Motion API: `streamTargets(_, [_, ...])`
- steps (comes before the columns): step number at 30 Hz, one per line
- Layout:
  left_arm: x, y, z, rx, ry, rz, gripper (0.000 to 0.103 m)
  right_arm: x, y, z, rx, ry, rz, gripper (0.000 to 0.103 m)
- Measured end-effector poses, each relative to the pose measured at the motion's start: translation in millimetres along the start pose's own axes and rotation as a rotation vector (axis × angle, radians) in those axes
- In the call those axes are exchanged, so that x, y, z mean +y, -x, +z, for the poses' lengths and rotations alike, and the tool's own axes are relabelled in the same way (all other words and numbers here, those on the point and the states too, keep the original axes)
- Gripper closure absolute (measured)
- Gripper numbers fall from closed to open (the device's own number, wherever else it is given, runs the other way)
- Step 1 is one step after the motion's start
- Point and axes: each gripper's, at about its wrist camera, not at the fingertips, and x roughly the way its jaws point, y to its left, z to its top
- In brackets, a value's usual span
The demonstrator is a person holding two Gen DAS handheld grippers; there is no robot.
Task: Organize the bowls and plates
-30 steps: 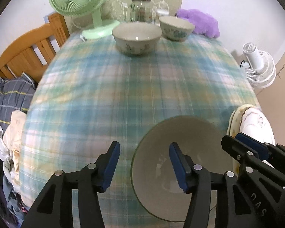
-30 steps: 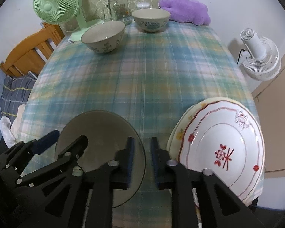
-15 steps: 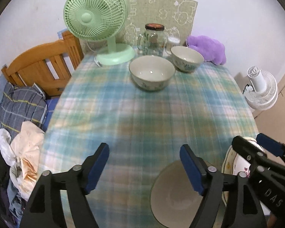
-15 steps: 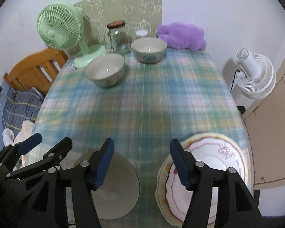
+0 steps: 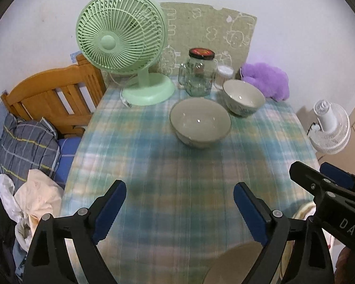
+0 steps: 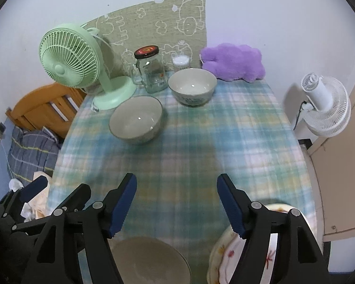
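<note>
Taking the wide grey-green bowl (image 6: 136, 126) in the middle of the plaid tablecloth (image 6: 201, 146) as the landmark, everything else sits around it. To its left and behind stands the pale green desk fan (image 6: 69, 59), its round base close to the bowl's far rim. Directly behind it is the clear glass jar with the red-and-black lid (image 6: 151, 69). Behind and to its right rests the smaller cream bowl with a blue flower pattern (image 6: 192, 86), near but apart from it. Well on the near side of the landmark, at the table's front edge, sits a plain grey bowl (image 6: 151, 260), and right of that a stack of cream plates with red trim (image 6: 227, 255).

The left gripper (image 5: 179, 210) hangs over bare cloth, its blue pads spreading apart with nothing between them. The right gripper (image 6: 176, 203) is likewise widening over bare cloth, holding nothing.

The step in hand appears to be reaching for the two far bowls so they can be gathered with the near one. To do it well, I would send one gripper to the landmark bowl's near rim, one pad inside and one outside, and pinch the wall firmly before lifting. Keep clear of the fan base and the jar, and lift straight up, since glazed ceramic probably slips.
</note>
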Motion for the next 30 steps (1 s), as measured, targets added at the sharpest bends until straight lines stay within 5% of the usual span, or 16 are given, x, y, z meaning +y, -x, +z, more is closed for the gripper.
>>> streamTargets(11, [15.0,-38.1,46.4,-0.019,0.013,0.038,0.010,19.3,-34.1,50.8,-0.079,0.067,-0.033,0.030])
streamTargets(30, [19.9,-135.8,94.2,0.020,-0.023,0.046,0.018,28.4,-131.2,106.0,-0.056,0.133,-0.096,0.035])
